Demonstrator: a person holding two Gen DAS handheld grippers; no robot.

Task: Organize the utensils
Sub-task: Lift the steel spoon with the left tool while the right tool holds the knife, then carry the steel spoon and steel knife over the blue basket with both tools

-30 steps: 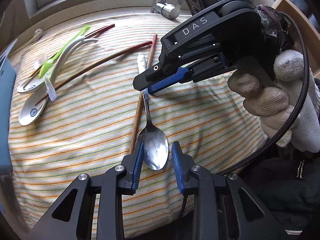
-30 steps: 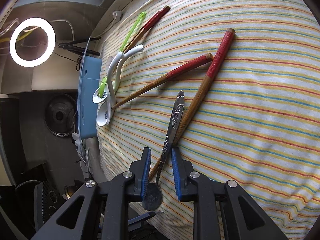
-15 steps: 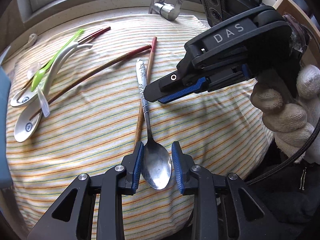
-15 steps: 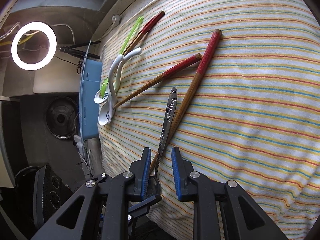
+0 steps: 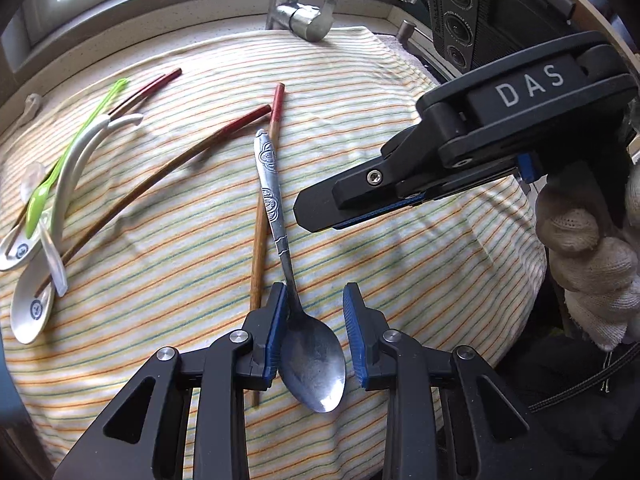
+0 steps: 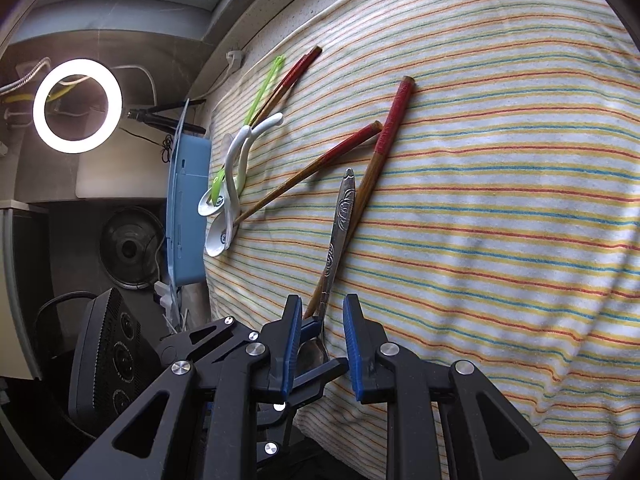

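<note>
A metal spoon [image 5: 312, 356] with an embossed handle [image 6: 340, 216] lies on the striped cloth [image 5: 400, 280], right beside a red-tipped wooden chopstick [image 5: 262, 216]. My left gripper [image 5: 315, 292] is open and straddles the spoon's bowl. Its left pad touches the spoon's neck and its right pad stands just off the bowl. My right gripper [image 6: 323, 304] is open with nothing held. In the left wrist view the right gripper [image 5: 316, 216] hovers above the cloth to the right of the handle, held by a gloved hand [image 5: 588, 264].
A second long chopstick [image 5: 160, 172] lies diagonally to the left. Two white ceramic spoons [image 5: 32, 312], a green plastic spoon [image 5: 38, 204] and thin red chopsticks [image 5: 148, 88] are piled at the cloth's left. A faucet [image 5: 300, 20] stands behind; a blue box [image 6: 188, 208] flanks the cloth.
My left gripper has slid forward over the spoon, so the bowl now sits deeper between its fingers. My right gripper has drawn back off the handle, up and to the right.
</note>
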